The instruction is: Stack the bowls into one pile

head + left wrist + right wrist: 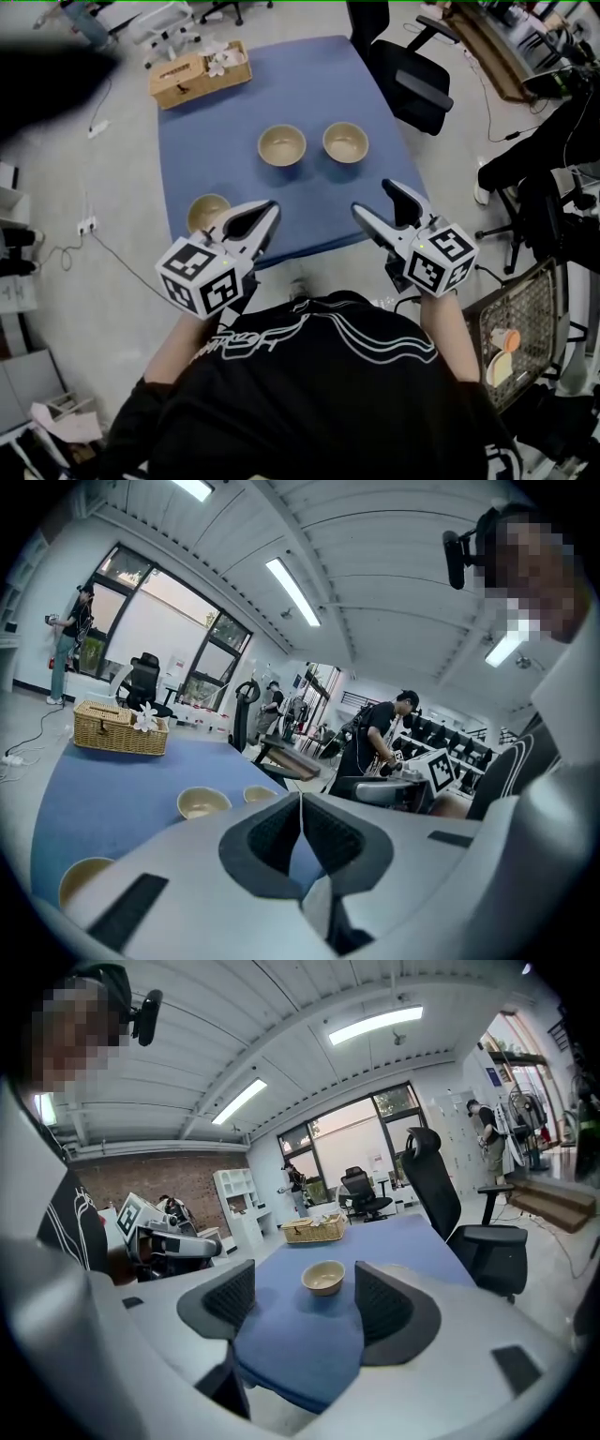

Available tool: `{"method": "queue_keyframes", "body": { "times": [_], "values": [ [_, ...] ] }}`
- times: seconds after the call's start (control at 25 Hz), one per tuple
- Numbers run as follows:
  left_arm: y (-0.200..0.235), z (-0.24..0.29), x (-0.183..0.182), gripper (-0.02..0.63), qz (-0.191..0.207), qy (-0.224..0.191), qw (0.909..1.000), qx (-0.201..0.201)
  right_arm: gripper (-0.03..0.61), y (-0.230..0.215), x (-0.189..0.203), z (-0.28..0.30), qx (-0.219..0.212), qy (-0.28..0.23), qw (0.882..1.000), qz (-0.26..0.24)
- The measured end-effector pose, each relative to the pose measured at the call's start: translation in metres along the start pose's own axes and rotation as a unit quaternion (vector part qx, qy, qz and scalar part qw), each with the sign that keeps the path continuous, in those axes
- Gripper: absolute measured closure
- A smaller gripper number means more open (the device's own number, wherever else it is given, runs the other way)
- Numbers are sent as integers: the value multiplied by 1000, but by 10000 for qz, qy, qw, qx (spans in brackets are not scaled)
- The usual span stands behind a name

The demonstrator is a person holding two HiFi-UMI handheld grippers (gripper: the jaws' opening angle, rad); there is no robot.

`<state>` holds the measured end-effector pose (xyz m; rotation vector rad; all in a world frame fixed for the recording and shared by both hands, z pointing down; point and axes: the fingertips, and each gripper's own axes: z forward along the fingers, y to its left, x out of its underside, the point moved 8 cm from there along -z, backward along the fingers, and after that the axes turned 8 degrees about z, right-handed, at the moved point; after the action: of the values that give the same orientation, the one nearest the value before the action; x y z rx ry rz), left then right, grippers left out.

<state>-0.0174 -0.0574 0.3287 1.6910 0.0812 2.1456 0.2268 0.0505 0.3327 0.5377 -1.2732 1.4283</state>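
Observation:
Three tan bowls sit apart on the blue table: one in the middle, one to its right, one near the front left edge. My left gripper hovers over the table's front edge just right of the front-left bowl, jaws shut on nothing. In the left gripper view the gripper shows closed pads, with the bowls beyond. My right gripper is open at the front right edge; in its own view the gripper frames one bowl farther off.
A wicker basket stands at the table's far left corner. A black office chair sits right of the table, and a wire cart stands at the person's right. Cables lie on the floor at left.

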Motion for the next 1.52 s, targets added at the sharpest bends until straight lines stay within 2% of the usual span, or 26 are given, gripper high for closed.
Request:
{"method": "queue_keyframes", "body": {
  "times": [0.32,1.0,1.52],
  "values": [
    [12,29,-2,584,-93,73,9999,-96,245,-36,-7,13,25,101,9999,108],
    [60,92,-24,584,-535,193,9958,-718,247,-139,-32,84,30,823,9962,269],
    [81,123,-21,584,-723,258,9905,-1141,247,-201,-17,131,0,1574,9872,238]
  ]
}}
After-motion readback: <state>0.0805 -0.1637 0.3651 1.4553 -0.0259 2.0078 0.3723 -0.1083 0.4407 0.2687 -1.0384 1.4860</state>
